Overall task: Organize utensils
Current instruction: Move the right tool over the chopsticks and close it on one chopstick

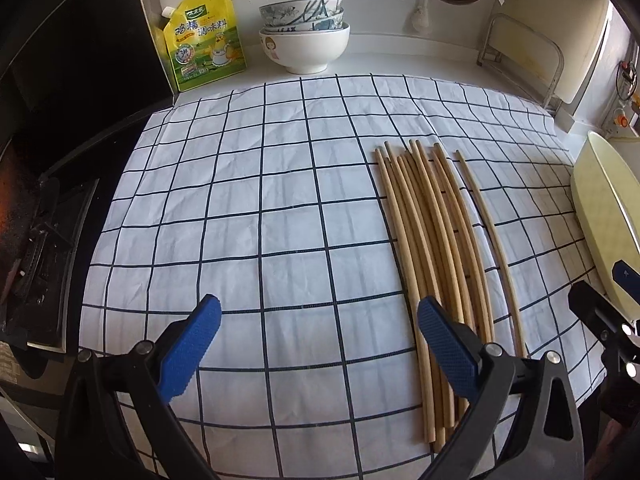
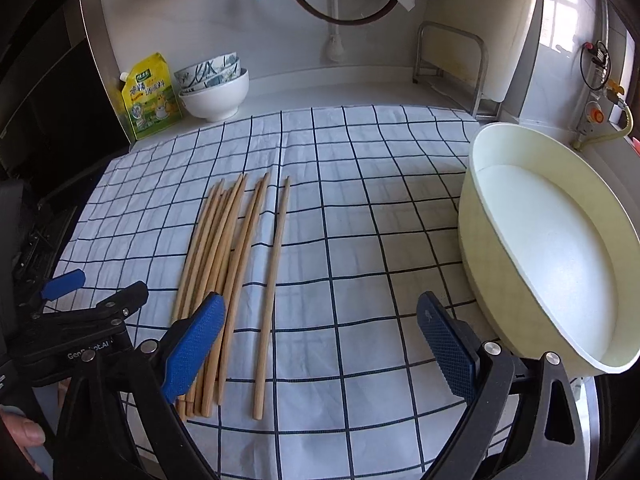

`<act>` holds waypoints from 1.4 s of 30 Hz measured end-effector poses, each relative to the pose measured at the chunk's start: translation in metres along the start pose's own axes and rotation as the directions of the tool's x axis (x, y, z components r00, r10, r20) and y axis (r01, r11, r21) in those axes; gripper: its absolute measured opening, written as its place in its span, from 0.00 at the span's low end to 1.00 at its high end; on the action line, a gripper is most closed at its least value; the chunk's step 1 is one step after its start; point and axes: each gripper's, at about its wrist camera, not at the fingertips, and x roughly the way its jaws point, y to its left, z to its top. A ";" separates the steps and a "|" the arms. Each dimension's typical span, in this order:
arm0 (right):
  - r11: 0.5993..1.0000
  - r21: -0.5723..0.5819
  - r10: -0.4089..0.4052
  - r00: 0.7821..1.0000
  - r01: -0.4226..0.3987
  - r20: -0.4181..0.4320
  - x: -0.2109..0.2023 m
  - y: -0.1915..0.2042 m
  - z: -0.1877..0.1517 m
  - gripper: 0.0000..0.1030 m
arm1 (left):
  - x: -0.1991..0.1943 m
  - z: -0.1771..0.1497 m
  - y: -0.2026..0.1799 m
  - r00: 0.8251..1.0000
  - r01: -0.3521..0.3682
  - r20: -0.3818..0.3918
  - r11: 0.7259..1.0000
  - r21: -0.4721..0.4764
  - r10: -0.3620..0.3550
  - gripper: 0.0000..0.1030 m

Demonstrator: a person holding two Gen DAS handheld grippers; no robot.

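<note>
Several wooden chopsticks (image 1: 434,248) lie side by side on a white checked cloth (image 1: 248,208), with one chopstick (image 1: 494,240) a little apart on the right. They also show in the right wrist view (image 2: 218,264), the single one (image 2: 272,288) to their right. My left gripper (image 1: 320,344) is open and empty, its right finger over the bundle's near ends. My right gripper (image 2: 320,344) is open and empty, its left finger over the bundle's near ends. A cream oval container (image 2: 500,288) stands empty at the right.
Stacked bowls (image 1: 306,34) and a yellow seasoning pouch (image 1: 204,40) stand at the back left by the wall. A metal rack (image 1: 520,60) stands at the back right. A dark stove (image 1: 44,208) borders the cloth on the left.
</note>
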 end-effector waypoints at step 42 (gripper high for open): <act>0.998 -0.024 -0.066 0.993 0.064 -0.102 0.055 -0.016 -0.007 0.89 | 0.029 0.002 -0.015 0.994 0.011 -0.106 1.000 0.005 -0.010 0.94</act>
